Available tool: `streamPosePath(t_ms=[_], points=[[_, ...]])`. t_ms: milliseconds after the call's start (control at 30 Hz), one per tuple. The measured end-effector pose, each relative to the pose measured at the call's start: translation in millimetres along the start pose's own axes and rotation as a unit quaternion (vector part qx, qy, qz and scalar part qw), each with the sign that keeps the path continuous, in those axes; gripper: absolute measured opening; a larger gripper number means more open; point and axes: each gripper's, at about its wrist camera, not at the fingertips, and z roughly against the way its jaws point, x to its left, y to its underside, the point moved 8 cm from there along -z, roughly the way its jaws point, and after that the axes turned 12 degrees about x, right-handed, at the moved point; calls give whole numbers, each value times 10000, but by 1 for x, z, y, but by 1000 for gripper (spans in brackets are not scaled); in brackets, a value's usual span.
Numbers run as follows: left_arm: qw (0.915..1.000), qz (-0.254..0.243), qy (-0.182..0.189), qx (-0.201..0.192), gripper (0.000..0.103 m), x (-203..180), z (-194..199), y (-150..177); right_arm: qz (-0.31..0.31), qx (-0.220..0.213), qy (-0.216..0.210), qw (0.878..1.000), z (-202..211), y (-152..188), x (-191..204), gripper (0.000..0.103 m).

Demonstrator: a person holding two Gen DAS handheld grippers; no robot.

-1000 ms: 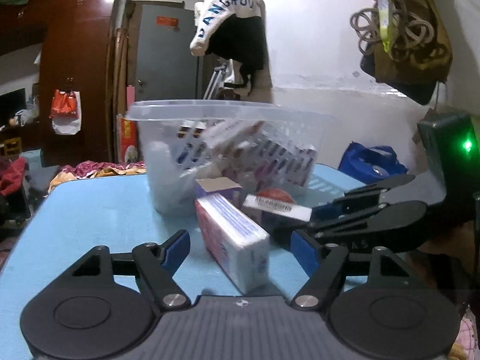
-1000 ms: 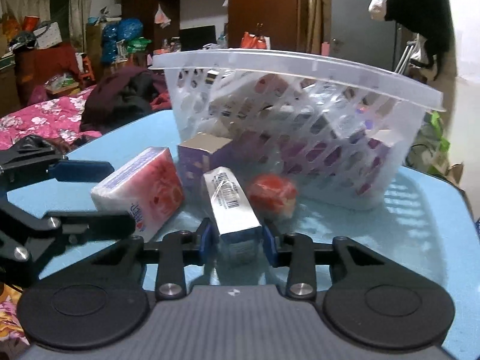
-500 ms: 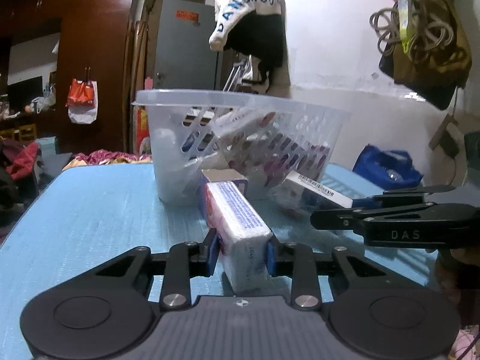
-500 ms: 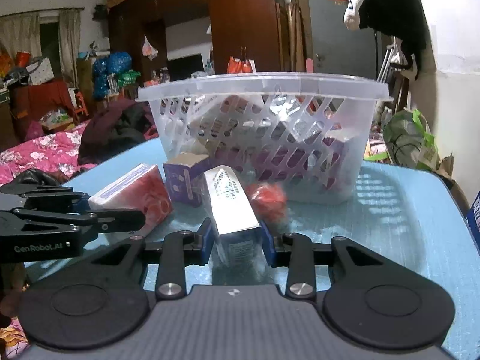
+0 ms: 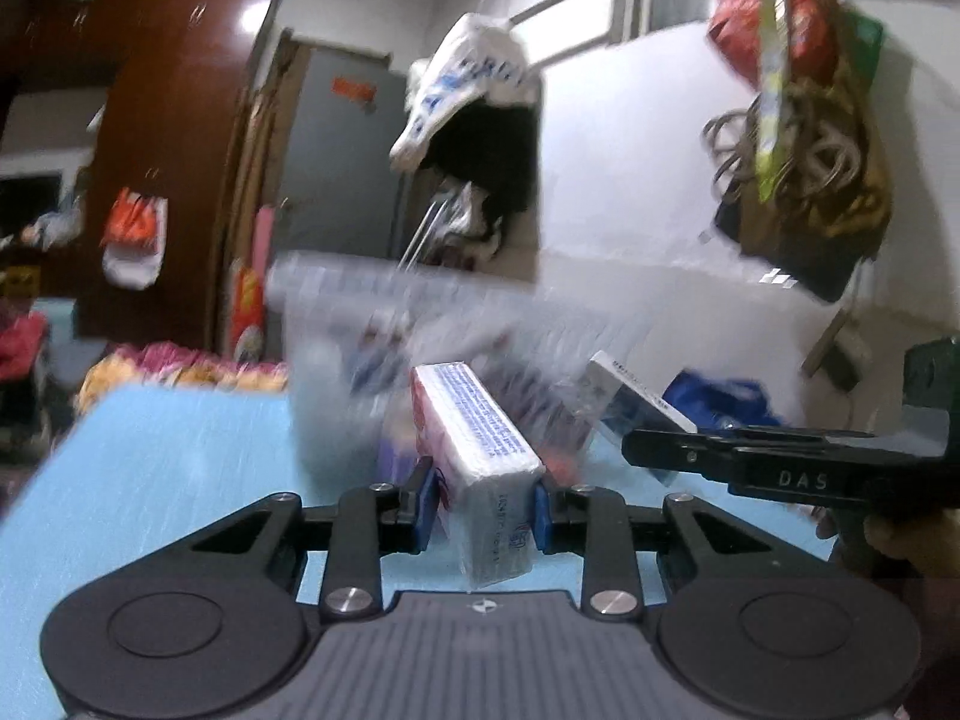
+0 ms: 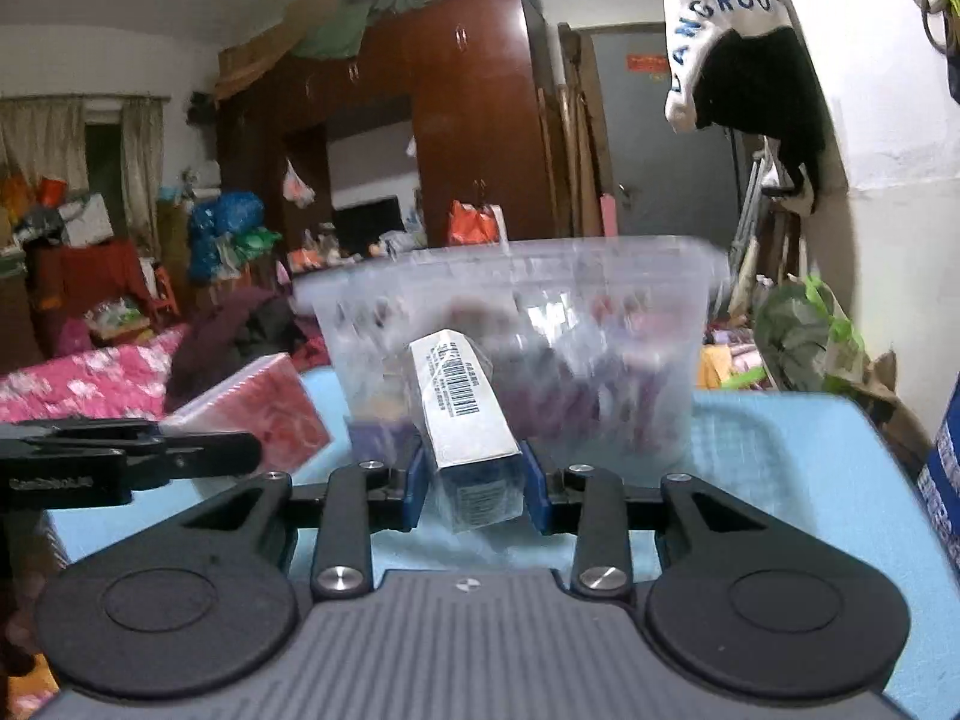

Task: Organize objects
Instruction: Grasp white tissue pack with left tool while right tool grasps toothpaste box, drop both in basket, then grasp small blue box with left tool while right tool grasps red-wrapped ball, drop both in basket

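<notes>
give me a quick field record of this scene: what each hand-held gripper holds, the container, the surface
left hand-held gripper: shut on tissue pack, pink and white, lifted off the table
right hand-held gripper: shut on barcoded box, long, white and dark blue
container: clear perforated basket just ahead of both, already holding packages
surface: light blue table
image quality: basket motion-blurred in both views

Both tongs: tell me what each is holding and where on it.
Left tongs clamp the near end of the tissue pack; right tongs clamp the near end of the barcoded box.
</notes>
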Motion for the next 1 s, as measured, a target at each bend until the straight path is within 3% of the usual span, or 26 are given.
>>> streamPosePath(t_ms=[67,167,267,333,400,433,467,500,567,633,733,900,1000], points=[[9995,-204,-98,-197,35,-5,6,-34,111,-240,149,9995,17,-34,1,37],[9993,-206,-16,-297,35,-6,-5,-97,391,-184,540,9976,13,-94,-6,37],[9998,-160,-150,-38,35,-1,-39,-142,461,65,845,9953,-16,-137,-25,37],[9992,-198,-222,280,39,3,-67,-152,495,348,928,9938,-39,-145,-36,40],[9970,-241,-207,709,64,7,-95,-148,451,525,960,9930,-59,-144,-43,55],[9958,-227,-282,836,65,9,-103,-143,463,624,1060,9913,-65,-141,-45,74],[9955,-225,-393,827,65,11,-103,-138,478,612,1202,9897,-64,-137,-45,85],[9959,-251,-466,737,66,12,-98,-133,482,500,1252,9897,-56,-131,-44,87],[9975,-244,-469,469,70,12,-79,-124,404,314,1052,9931,-35,-118,-40,102],[9987,-172,-374,314,82,10,-63,-114,318,195,892,9953,-17,-104,-36,103],[9986,-162,-368,352,84,7,-50,-93,283,152,746,9967,-3,-80,-32,103],[9970,-174,-459,604,84,9,-46,-45,306,888,748,9928,-40,-35,-37,103],[9939,-39,-575,945,84,18,-56,-24,244,1308,749,9883,-66,-15,-38,103]])
